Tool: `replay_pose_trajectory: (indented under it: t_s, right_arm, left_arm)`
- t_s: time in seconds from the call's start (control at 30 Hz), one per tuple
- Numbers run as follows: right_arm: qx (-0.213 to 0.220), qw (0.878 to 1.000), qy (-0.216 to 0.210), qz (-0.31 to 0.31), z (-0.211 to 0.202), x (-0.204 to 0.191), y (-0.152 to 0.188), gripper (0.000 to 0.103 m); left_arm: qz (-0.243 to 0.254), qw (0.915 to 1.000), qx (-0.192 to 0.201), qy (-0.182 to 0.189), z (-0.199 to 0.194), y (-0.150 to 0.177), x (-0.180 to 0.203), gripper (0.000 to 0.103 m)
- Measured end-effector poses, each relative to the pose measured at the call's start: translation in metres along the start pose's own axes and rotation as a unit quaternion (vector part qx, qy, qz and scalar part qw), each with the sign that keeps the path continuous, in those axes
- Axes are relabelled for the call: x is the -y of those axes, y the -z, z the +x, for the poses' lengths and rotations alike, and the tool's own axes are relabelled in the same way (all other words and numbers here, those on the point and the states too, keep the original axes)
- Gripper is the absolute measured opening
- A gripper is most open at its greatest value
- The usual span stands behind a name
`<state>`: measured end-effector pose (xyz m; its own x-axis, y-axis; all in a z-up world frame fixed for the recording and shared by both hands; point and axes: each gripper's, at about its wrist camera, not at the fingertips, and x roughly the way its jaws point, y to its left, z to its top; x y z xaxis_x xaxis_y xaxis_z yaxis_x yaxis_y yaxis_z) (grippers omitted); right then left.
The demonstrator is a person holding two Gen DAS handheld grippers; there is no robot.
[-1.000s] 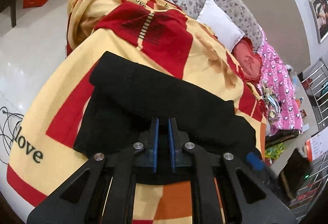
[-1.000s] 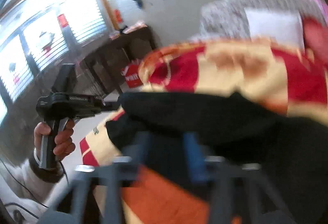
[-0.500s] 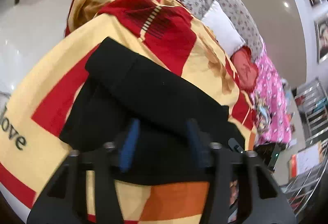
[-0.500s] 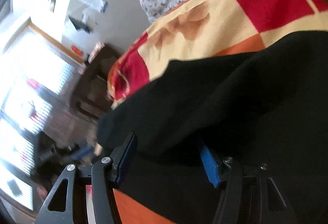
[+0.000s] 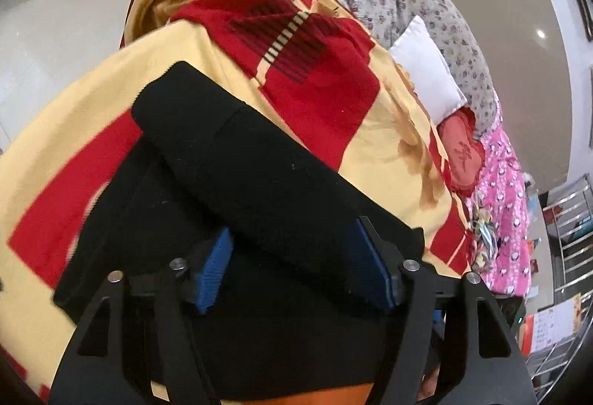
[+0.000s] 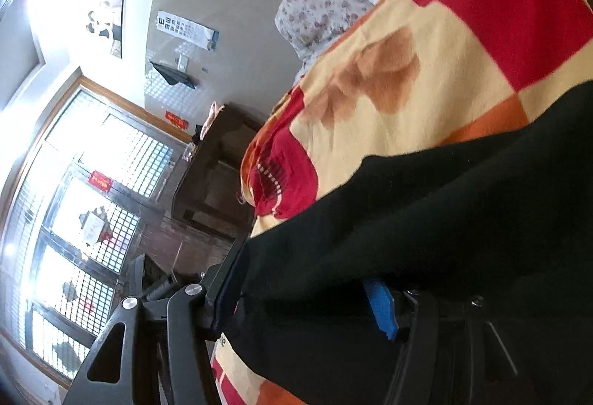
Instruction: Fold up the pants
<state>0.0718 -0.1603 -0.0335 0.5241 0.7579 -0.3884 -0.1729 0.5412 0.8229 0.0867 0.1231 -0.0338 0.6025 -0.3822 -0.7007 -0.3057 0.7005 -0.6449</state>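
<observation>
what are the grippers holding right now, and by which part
Nothing: both the left gripper and right gripper have jaws spread wide over the folded black pants.

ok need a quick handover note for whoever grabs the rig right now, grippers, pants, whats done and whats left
Left gripper: open, fingers straddling the folded edge of the black pants, not clamped.
Right gripper: open, cloth draped between its fingers.
Pants lie on the red and yellow blanket, one fold already laid over.
Left: probably withdraw both grippers, check the edges line up, and add another fold if a smaller bundle is wanted.
</observation>
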Motion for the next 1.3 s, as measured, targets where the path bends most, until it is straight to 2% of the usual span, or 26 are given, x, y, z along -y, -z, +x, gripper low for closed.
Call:
replay_pose_trajectory:
  t_s: [0.03, 0.07, 0.13, 0.17, 0.23, 0.27, 0.33, 0.43, 0.5, 0.53, 0.63, 0.73, 0.8, 0.83, 0.93, 1.03, 1.13, 1.23, 1.3]
  right_arm:
    - [0.002, 1.000, 0.004, 0.004, 0.000, 0.003, 0.001, 0.058]
    - [0.005, 1.000, 0.007, 0.006, 0.001, 0.007, 0.000, 0.052]
    - [0.009, 1.000, 0.022, 0.003, 0.003, 0.015, -0.001, 0.028]
    - [0.014, 0.999, 0.032, -0.006, 0.003, 0.016, -0.001, 0.023]
    - [0.020, 0.999, 0.038, -0.014, 0.000, 0.017, -0.003, 0.011]
    - [0.026, 0.999, 0.035, -0.020, -0.005, 0.014, -0.003, 0.010]
    - [0.036, 0.998, 0.038, -0.044, -0.016, 0.002, -0.002, 0.009]
    - [0.040, 0.994, 0.030, -0.100, -0.040, -0.033, 0.008, 0.008]
    - [0.029, 0.988, 0.036, -0.150, -0.058, -0.058, 0.025, 0.007]
    - [0.023, 0.986, 0.038, -0.162, -0.064, -0.064, 0.033, 0.007]
    - [-0.005, 0.981, 0.067, -0.179, -0.068, -0.064, 0.063, 0.007]
    - [-0.065, 0.975, 0.127, -0.168, -0.041, -0.042, 0.086, 0.008]
    - [-0.085, 0.971, 0.150, -0.163, -0.041, -0.033, 0.093, 0.011]
    - [-0.083, 0.972, 0.150, -0.163, -0.045, -0.032, 0.093, 0.017]
    - [-0.057, 0.972, 0.155, -0.167, -0.072, -0.032, 0.088, 0.034]
    - [-0.025, 0.979, 0.148, -0.138, -0.102, -0.020, 0.080, 0.040]
    - [0.018, 0.980, 0.176, -0.089, -0.133, 0.004, 0.065, 0.042]
    - [0.048, 0.976, 0.204, -0.059, -0.154, 0.022, 0.045, 0.042]
    - [0.069, 0.968, 0.233, -0.059, -0.163, 0.029, 0.030, 0.042]
  left_arm:
    - [-0.001, 1.0000, -0.004, 0.000, 0.005, -0.001, 0.000, 0.065]
    - [0.000, 1.0000, -0.008, 0.000, 0.010, -0.002, 0.001, 0.065]
    - [-0.001, 0.9999, -0.017, 0.003, 0.019, -0.004, 0.002, 0.065]
    - [0.001, 0.9998, -0.021, 0.004, 0.023, -0.005, 0.002, 0.065]
    - [0.011, 0.9997, -0.021, -0.002, 0.023, -0.007, 0.005, 0.040]
    - [0.015, 0.9995, -0.029, 0.000, 0.024, -0.007, 0.007, 0.017]
    - [0.030, 0.9991, -0.029, 0.012, 0.015, -0.004, 0.013, 0.014]
    - [0.073, 0.9968, -0.004, 0.031, -0.018, 0.009, 0.027, 0.011]
    - [0.100, 0.9937, 0.008, 0.051, -0.048, 0.023, 0.030, 0.011]
    - [0.110, 0.9926, 0.012, 0.049, -0.057, 0.029, 0.029, 0.011]
    - [0.131, 0.9914, 0.009, 0.005, -0.059, 0.045, 0.012, 0.011]
    - [0.104, 0.9925, -0.023, -0.060, -0.035, 0.054, -0.023, 0.012]
    - [0.089, 0.9943, -0.029, -0.049, -0.038, 0.059, -0.036, 0.016]
    - [0.094, 0.9941, -0.023, -0.048, -0.046, 0.060, -0.037, 0.017]
    - [0.124, 0.9890, 0.019, -0.078, -0.078, 0.057, -0.033, 0.017]
    - [0.148, 0.9816, 0.057, -0.107, -0.097, 0.055, -0.028, 0.017]
    - [0.168, 0.9793, 0.060, -0.097, -0.098, 0.056, -0.016, 0.017]
    - [0.186, 0.9785, 0.039, -0.079, -0.081, 0.060, 0.005, 0.017]
    - [0.201, 0.9771, 0.020, -0.065, -0.066, 0.066, 0.021, 0.025]
